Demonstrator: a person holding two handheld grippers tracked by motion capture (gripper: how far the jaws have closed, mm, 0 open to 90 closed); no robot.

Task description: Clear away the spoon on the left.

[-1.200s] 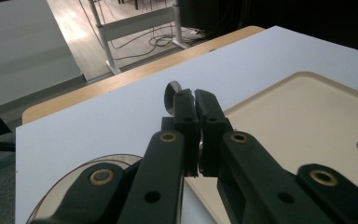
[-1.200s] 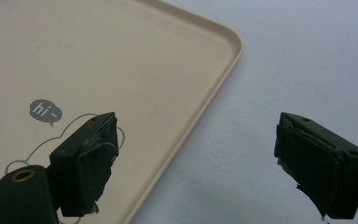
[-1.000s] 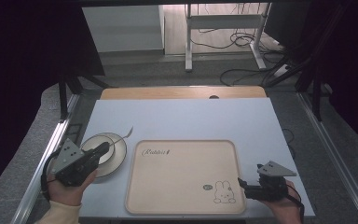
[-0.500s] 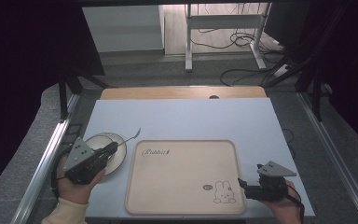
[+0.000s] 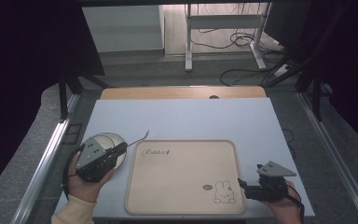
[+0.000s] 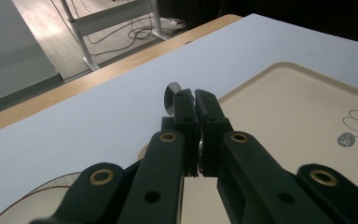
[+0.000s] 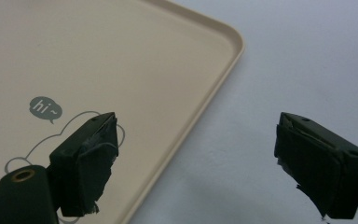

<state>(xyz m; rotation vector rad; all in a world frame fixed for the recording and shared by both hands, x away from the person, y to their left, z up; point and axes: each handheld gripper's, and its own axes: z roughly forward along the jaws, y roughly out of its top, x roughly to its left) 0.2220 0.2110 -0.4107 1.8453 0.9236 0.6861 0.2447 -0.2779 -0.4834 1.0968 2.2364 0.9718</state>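
On the pale blue table: beige tray printed with "Rabbit" lettering and a rabbit drawing, lying flat at centre near the person's edge. At the tray's left, just beside it: round plate, partly covered by the left gripper. Left gripper held in a hand with a cream sleeve, jaws clenched on the handle of a metal spoon; spoon projecting forward and to the right from the jaw tips, bowl end raised near the tray's far left corner. In the left gripper view: jaws pressed nearly together, spoon bowl just visible beyond the tips, plate rim at lower left, tray at right. At the tray's near right corner: right gripper, grey three-cornered plate on top, jaws released and wide apart, grasping nothing. In the right gripper view: one jaw over the tray by the rabbit drawing and "hi~" bubble, the other over bare table, tray rim between them. Behind the table: floor with cables and a white stand.
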